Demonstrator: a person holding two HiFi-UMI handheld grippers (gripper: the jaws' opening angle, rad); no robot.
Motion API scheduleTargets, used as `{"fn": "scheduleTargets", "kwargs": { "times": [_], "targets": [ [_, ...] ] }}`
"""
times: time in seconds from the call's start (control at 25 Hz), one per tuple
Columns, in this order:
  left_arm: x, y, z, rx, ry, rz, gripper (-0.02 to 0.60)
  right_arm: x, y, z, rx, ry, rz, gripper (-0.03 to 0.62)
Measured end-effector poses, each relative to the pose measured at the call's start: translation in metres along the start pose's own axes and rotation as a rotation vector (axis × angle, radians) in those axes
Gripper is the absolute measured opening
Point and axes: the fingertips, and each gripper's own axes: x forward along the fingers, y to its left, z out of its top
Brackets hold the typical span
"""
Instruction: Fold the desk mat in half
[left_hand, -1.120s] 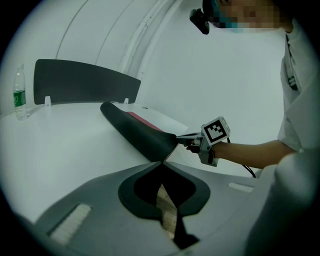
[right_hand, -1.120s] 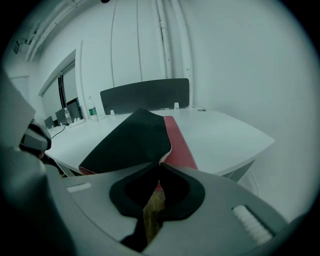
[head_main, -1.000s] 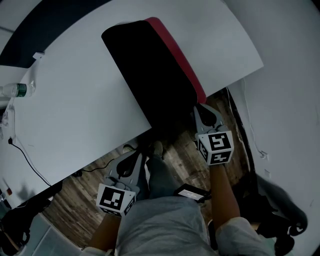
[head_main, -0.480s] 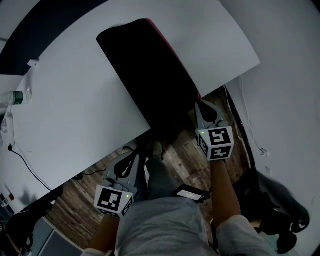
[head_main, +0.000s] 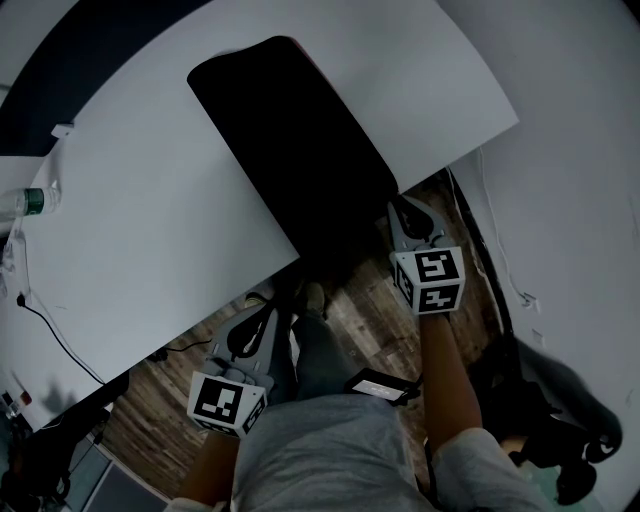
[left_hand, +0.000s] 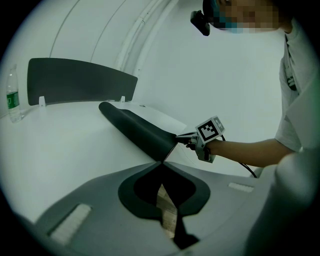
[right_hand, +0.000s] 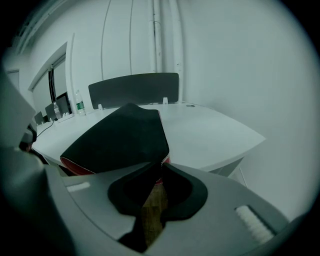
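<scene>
Mat folded over, right gripper letting go of the near corner.

The desk mat lies doubled on the white table, black side up, with a sliver of its red inner face showing at the near edge in the right gripper view. The right gripper sits at the mat's near right corner, its jaws opening with the corner edge just at their tips. The left gripper hangs below the table edge, jaws together on nothing. The fold looks essentially done. The next move likely calls for drawing the right gripper clear without dragging the top layer, then checking that the edges line up.
</scene>
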Motion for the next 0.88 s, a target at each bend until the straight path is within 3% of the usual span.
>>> {"fn": "scheduleTargets", "kwargs": {
  "times": [0.36,0.68,0.88],
  "targets": [
    [-0.001,-0.002,0.000,0.000,0.004,-0.008,0.015,-0.003,-0.007,-0.001,-0.030,0.015,-0.049,0.107],
    [-0.005,0.000,0.019,0.023,-0.042,-0.013,0.015,-0.031,0.007,0.025,0.037,-0.051,0.022,0.009],
    [-0.018,-0.002,0.037,0.047,-0.077,-0.017,0.015,-0.063,0.041,0.055,0.021,-0.107,0.126,0.008]
  ]
}}
